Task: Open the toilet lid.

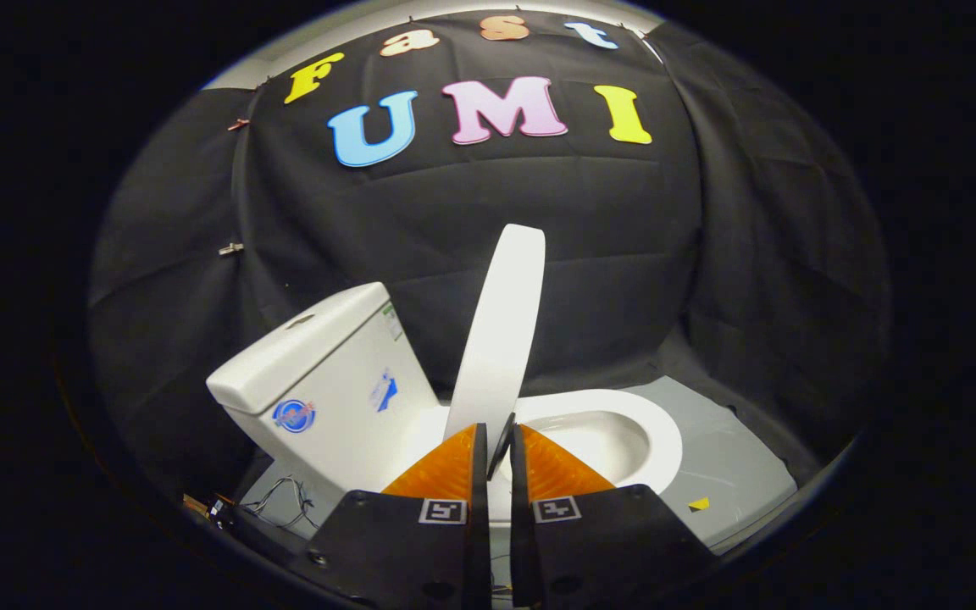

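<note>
White glazed ceramic toilet [623, 415], 1 pc, serving as landmark: standing on a pale grey floor panel [734, 474] inside the booth, black cloth wall [454, 220] hanging behind it. Toilet lid [501, 330], white, glossy, elongated oval: standing raised and almost upright, seen nearly edge-on, leaning a little toward the tank side of the toilet, top end rising well above the tank and showing against the cloth. Seat ring and bowl lying open to the right of the lid, bowl interior showing white w/ soft shading. Tank [327, 373], white, boxy, sitting at the toilet's back end, left of the lid; flush button set in its top, round blue-red sticker on the front face, small blue sticker and a green-edged label on the side face (text too small to tell). Gripper [498, 436]: fingers [446, 466] lying close together w/ only a narrow gap, tips sitting at the lid's lower edge; a thin dark strip showing in the gap, but whether both fingers are pressing on the lid — can't tell. Square black-white markers showing on the gripper body behind the fingers. Misc.: thin wires [280, 500] trailing on the floor panel below the tank; small yellow-black mark [698, 504] on the panel right of the bowl.
</note>
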{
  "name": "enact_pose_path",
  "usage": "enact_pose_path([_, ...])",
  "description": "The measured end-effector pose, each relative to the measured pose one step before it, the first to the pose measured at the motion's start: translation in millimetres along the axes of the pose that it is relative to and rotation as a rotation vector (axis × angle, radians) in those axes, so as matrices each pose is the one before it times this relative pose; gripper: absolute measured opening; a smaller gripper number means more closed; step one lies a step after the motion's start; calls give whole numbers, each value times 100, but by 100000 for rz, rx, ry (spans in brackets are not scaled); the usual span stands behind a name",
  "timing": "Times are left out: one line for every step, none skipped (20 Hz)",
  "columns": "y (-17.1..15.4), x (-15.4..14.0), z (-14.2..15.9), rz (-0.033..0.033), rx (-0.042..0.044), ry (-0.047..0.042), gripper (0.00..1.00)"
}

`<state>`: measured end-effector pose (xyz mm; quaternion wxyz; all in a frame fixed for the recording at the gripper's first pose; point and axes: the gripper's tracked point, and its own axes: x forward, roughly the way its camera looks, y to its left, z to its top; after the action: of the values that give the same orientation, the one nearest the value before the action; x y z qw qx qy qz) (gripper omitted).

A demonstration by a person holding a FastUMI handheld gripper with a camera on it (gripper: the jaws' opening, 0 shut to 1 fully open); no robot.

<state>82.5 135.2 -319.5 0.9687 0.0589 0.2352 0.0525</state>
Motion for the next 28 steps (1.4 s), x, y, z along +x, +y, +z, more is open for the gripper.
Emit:
enact_pose_path([1319, -69, 215, 1882, -954, -746, 14])
enact_pose_path([1347, 34, 170, 2192, -330, -582, 14])
enact_pose_path([1166, 32, 181, 2227, -31, -296, 14])
enact_pose_path([1297, 236, 80, 1995, -155, -207, 15])
enact_pose_path([1241, 200, -7, 1608, -1628, -365, 16])
enact_pose_path([1346, 133, -37, 1480, -3207, -880, 17])
enact_pose_path([818, 117, 46, 1090, -1823, -469, 18])
enact_pose_path([808, 79, -99, 1269, -1033, -125, 19])
enact_pose_path([733, 174, 39, 972, -392, -234, 19])
enact_pose_path([435, 130, -29, 837, 253, -120, 19])
enact_pose_path([571, 245, 61, 758, 396, -38, 19])
enact_pose_path([778, 137, -46, 844, -287, 128, 19])
enact_pose_path([752, 193, -27, 1203, -717, 96, 19])
enact_pose_path([624, 141, -99, 1092, -514, 286, 19])
enact_pose_path([453, 176, -39, 710, -152, 302, 19])
enact_pose_path([268, 15, -106, 223, 67, 72, 19])
enact_pose_path([189, 178, 51, 94, 28, 11, 19])
enact_pose_path([313, 30, -119, 140, 110, -87, 19])
enact_pose_path([270, 119, -14, 465, -114, 340, 19])
enact_pose_path([306, 95, -61, 399, -267, 187, 19])
enact_pose_path([127, 70, -42, 42, -450, 48, 19])
enact_pose_path([63, -14, -61, -189, -369, 24, 19])
enact_pose_path([-10, -23, 63, -133, 12, 138, 19])
enact_pose_path([-17, -14, -56, -115, 116, 60, 19])
enact_pose_path([-168, -14, 116, -164, 344, 191, 19])
enact_pose_path([-89, -57, 20, -253, 221, 437, 19])
enact_pose_path([-146, 16, 34, -284, -282, 1484, 19])
enact_pose_path([139, -133, 72, 1100, 127, 805, 19])
